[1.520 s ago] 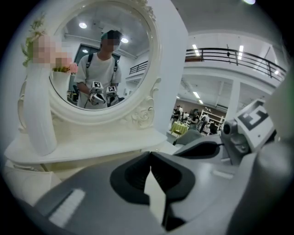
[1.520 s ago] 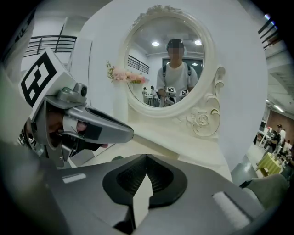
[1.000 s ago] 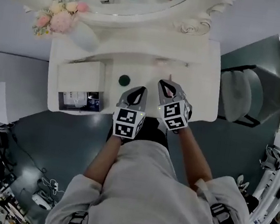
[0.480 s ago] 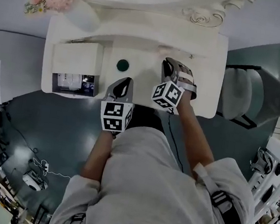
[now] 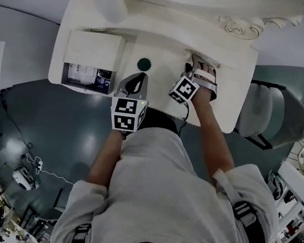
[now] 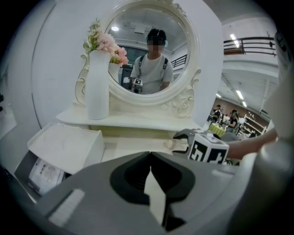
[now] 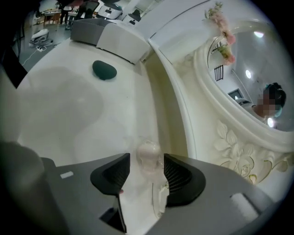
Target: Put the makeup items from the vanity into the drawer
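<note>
On the white vanity top [image 5: 161, 91] a small pale, clear makeup item [image 7: 149, 154] with a rounded end lies close to the raised back shelf. My right gripper [image 7: 147, 160] is around it, jaws opening, and the pads are apart from it on both sides. In the head view that right gripper [image 5: 195, 60] reaches to the back of the tabletop. A dark green round item [image 5: 144, 64] lies mid-table, the same green item [image 7: 104, 69] in the right gripper view. My left gripper [image 5: 135, 81] hovers near the front edge, shut and holding nothing. The open drawer [image 5: 87, 76] is at the left.
A white drawer box [image 5: 93, 49] stands on the vanity's left side, with printed things in the open drawer [image 6: 43, 172] below it. A white vase [image 6: 98, 85] of pink flowers and an oval mirror [image 6: 147, 55] stand at the back. A grey chair [image 5: 269, 114] is to the right.
My right gripper has moved away from me, from the front of the tabletop to the back by the shelf. The left gripper has stayed near the front edge.
</note>
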### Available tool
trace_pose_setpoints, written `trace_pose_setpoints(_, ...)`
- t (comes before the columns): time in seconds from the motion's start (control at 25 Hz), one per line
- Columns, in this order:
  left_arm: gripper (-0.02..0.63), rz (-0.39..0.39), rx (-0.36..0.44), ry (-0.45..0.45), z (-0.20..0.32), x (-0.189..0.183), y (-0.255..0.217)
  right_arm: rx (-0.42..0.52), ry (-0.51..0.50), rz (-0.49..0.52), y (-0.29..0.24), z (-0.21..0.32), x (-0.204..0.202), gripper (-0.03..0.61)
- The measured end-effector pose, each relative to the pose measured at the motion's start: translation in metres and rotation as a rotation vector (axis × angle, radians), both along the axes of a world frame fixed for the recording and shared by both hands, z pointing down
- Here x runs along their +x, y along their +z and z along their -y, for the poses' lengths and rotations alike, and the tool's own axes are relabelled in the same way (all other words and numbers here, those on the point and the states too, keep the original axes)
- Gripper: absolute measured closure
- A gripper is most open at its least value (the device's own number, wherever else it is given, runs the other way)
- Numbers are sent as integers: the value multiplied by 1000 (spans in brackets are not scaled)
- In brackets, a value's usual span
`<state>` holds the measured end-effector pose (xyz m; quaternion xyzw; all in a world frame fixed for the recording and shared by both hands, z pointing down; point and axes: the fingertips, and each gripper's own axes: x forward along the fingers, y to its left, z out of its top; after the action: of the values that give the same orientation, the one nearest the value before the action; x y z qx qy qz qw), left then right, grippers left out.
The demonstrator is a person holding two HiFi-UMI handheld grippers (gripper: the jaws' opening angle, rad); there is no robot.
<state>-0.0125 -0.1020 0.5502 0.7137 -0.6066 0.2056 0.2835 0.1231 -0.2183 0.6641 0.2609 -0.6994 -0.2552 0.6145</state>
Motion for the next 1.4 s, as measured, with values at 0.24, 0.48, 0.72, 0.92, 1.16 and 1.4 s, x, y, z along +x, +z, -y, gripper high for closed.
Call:
trace_pose_setpoints(0.24,611,10,-12,2,3,-9,2,12,8,11,5,9,-5,411)
trace_pose_setpoints(0.48,611,14,-8,28,10,-7,1,-24,13,122,-11,1,-17,425)
trace_pose_setpoints(0.72,611,11,2,21,10,-13,-1,-136,101,374,-33,-16,-43,425)
trace_pose_setpoints(0.92,611,13,11,6,10,-23,-3,-225,263,627,-52,-18,-58,426)
trace_pose_setpoints(1.16,611,16,23,-25,8,-38,-8,-400,416,998,-82,-25,-80,426)
trace_pose_setpoints(1.4,611,16,35,-64,5,-55,-13,-445,373,1058,-100,-34,-109,426)
